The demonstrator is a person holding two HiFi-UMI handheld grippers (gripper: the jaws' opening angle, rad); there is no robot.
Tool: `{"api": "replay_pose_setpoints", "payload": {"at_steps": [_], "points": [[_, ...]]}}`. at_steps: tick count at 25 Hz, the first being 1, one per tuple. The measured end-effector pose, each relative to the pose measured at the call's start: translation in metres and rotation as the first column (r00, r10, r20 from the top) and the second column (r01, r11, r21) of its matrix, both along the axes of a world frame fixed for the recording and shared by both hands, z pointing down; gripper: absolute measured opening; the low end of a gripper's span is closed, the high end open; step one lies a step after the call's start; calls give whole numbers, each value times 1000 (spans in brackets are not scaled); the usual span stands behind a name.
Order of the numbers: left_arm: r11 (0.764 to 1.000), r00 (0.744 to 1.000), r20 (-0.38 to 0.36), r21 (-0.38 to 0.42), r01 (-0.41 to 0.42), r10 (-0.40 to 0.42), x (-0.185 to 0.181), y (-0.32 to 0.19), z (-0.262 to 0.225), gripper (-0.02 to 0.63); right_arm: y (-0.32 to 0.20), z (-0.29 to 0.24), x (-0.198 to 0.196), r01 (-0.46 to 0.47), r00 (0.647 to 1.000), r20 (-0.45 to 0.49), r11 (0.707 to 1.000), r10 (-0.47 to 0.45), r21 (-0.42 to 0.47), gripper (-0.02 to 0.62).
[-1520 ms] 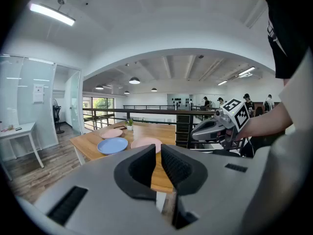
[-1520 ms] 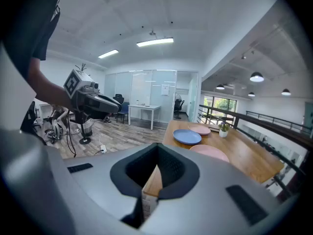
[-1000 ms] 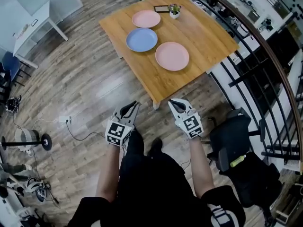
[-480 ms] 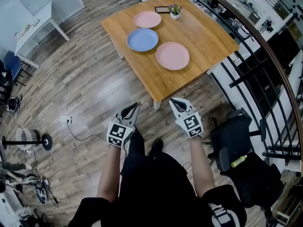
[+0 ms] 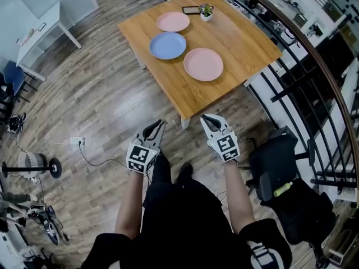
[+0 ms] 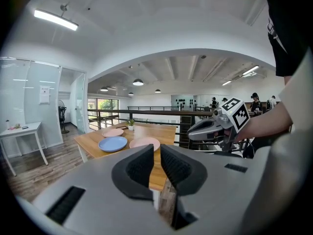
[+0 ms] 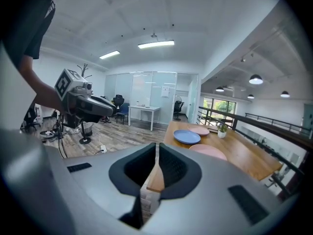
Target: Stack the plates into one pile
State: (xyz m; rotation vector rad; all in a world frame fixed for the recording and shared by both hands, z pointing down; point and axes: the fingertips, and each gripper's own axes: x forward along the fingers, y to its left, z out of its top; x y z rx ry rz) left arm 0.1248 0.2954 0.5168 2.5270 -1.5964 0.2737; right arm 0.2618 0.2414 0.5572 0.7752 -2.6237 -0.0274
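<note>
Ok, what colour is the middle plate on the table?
Light blue; the middle plate shows best in the head view.

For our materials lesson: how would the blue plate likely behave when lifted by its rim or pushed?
The blue plate looks rigid, so it should lift without bending. Its smooth, shallow rim may slip. Lying flat, it should slide, not roll.

Far pink plate [image 5: 173, 22], blue plate [image 5: 168, 45] and near pink plate [image 5: 203, 64], flat, unstacked, on the wooden table [image 5: 247, 38].
</note>
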Motion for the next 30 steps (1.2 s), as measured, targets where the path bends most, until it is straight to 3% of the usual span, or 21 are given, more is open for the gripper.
{"api": "replay_pose_setpoints", "payload": {"at_steps": [6, 17, 30], "points": [[1000, 1000, -9, 1, -27, 27, 6, 2, -2, 43, -1, -6, -2, 4, 1000, 21, 1000, -4, 14, 81], [999, 999, 9, -2, -53, 53, 13, 0, -2, 159, -5, -5, -4, 5, 1000, 10, 1000, -5, 17, 252], [1000, 1000, -7, -7, -31, 31, 4, -5, 2, 184, -10, 2, -6, -2, 1000, 7, 1000, 2, -4, 258]]}}
